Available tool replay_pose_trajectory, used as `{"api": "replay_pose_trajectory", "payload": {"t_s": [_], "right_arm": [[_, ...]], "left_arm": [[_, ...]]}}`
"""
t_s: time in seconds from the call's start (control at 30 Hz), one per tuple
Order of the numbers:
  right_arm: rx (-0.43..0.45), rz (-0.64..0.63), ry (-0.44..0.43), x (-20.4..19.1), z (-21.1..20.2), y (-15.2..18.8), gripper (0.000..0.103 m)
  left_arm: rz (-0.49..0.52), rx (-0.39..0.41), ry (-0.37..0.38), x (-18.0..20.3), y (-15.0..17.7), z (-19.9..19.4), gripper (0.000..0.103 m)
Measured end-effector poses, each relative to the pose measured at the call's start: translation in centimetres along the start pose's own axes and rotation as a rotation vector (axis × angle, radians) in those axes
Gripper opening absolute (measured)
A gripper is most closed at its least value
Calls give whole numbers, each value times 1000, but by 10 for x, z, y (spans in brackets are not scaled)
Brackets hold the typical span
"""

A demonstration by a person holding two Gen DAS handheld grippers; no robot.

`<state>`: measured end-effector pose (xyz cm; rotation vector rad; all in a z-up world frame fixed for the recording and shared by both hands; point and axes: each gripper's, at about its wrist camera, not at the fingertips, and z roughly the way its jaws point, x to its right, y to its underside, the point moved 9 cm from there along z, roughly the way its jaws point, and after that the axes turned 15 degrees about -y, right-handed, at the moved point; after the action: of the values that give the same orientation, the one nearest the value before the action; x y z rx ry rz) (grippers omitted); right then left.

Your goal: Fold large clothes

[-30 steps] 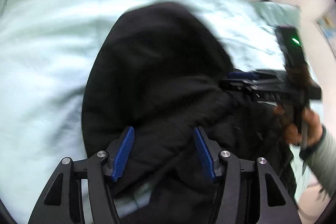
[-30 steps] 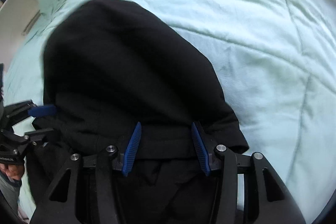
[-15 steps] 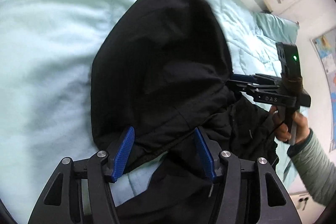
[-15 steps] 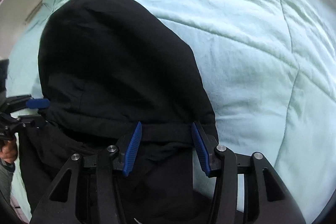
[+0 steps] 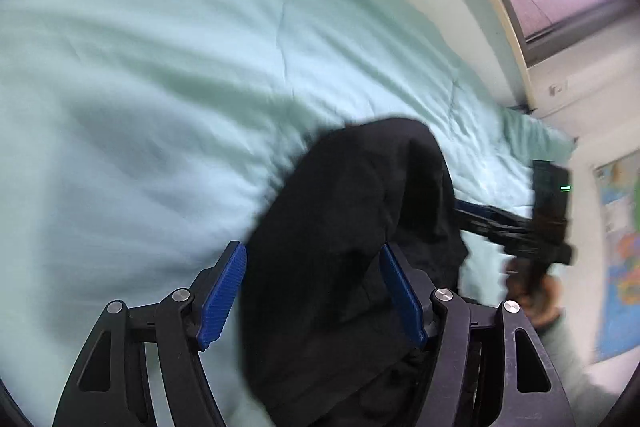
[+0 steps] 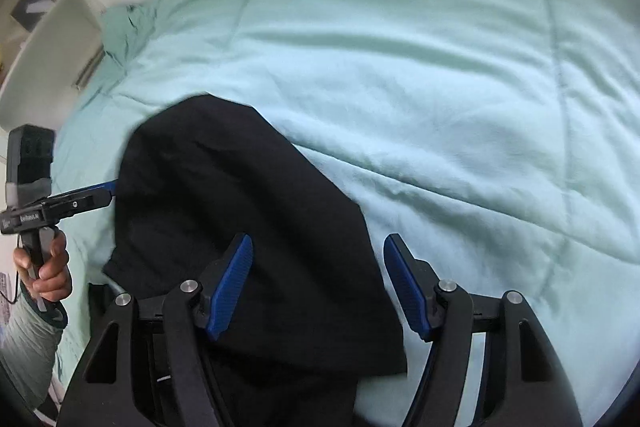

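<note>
Both grippers, left (image 5: pixel 313 293) and right (image 6: pixel 318 285), are just opening wide, gripping nothing, hoodie (image 6: pixel 240 211) lying on the bed (image 6: pixel 440 87).

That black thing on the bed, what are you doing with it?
A person is folding a black garment on a bed with a pale green quilt, using a gripper in each hand. The left gripper and the right gripper have just been opening, with the cloth lying loose between their blue pads.
</note>
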<state>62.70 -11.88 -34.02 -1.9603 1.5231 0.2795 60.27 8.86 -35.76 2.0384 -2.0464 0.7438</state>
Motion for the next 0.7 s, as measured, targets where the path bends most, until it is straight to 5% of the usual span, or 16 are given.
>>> {"api": "replay_pose_trajectory", "payload": {"t_s": [0.1,0.17,0.23,0.43,0.63,0.7], "right_arm": [[-54,52,-46,15,28,3,61],[-9,30,-11,16,21,6,33],[65,-9,54,8,0,14,14],[274,-53,172,-27,-84,14,13],[203,73,174,23,-40,14,13],[158,126,156,41,-13,16,15]], "left_arm": [[17,-38,25,10,1,21,70],[81,-15,-5,25,-2,22,29],[174,41,-56,47,-9,13,19],[320,271,-65,127,-56,-25,17],[314,45,-207,102,-48,52,17],[344,52,-202,98,-37,54,22]]}}
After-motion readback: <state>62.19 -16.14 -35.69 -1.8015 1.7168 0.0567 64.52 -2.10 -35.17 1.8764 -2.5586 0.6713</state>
